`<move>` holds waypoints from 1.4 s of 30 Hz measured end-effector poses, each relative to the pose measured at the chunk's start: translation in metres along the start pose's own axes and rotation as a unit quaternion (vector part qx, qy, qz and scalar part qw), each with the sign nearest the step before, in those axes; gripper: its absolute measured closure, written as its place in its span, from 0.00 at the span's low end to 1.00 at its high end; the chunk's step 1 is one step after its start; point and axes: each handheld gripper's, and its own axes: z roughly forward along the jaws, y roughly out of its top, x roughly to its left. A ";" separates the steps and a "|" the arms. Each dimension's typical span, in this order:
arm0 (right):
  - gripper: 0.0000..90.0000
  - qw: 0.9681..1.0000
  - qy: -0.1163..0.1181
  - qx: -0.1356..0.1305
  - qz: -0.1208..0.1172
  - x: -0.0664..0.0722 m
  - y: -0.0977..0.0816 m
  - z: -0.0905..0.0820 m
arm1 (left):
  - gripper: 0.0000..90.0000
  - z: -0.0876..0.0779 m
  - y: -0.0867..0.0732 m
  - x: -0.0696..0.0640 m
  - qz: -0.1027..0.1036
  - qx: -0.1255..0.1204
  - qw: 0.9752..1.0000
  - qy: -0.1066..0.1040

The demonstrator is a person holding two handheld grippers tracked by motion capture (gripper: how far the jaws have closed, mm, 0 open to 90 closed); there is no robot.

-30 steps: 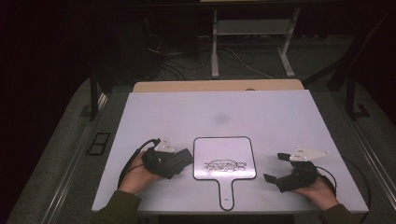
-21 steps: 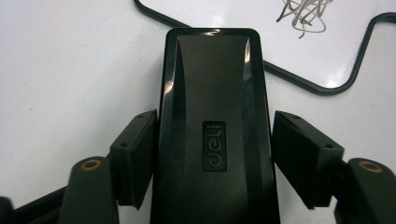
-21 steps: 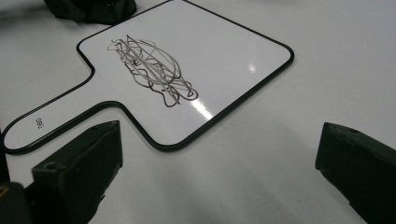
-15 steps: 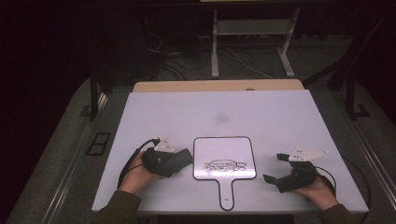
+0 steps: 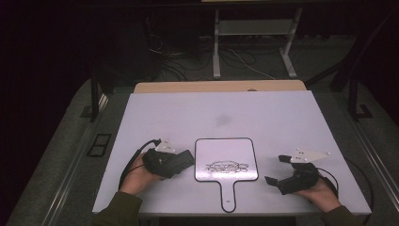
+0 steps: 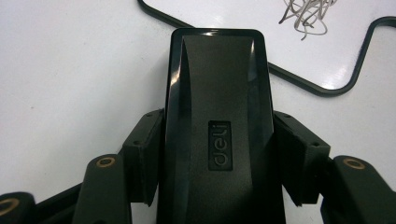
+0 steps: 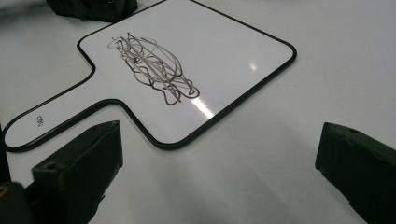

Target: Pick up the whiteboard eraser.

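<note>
A small white paddle-shaped whiteboard [image 5: 226, 157] lies flat on the table between my hands, its handle toward me and a dark scribble [image 7: 154, 65] on its face. My left gripper [image 5: 181, 162] rests just left of the board. Its jaws have just been closing, and the pads [image 6: 144, 140] now press both sides of a black eraser [image 6: 219, 93] marked "deli". The eraser's front end reaches the edge of the whiteboard [image 6: 327, 46]. My right gripper [image 5: 275, 169] rests on the table to the right of the board, open, with nothing between its fingers [image 7: 84, 158].
The white tabletop [image 5: 216, 117] stretches bare beyond the board. A wooden strip [image 5: 216, 86] runs along its far edge. Behind it are desk legs and loose cables on a dark floor. Each gripper's cable trails beside its hand.
</note>
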 end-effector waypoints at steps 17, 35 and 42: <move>0.00 1.000 0.000 0.003 -0.001 0.000 0.000 0.000 | 0.43 0.000 0.001 0.001 -0.012 0.002 1.000 -0.004; 0.00 1.000 0.000 0.004 -0.002 0.000 0.000 0.000 | 0.43 -0.009 0.001 0.003 -0.035 -0.004 0.999 0.007; 0.00 1.000 0.000 0.004 -0.003 0.000 0.000 0.000 | 0.43 -0.013 0.003 0.003 -0.040 -0.014 0.999 0.005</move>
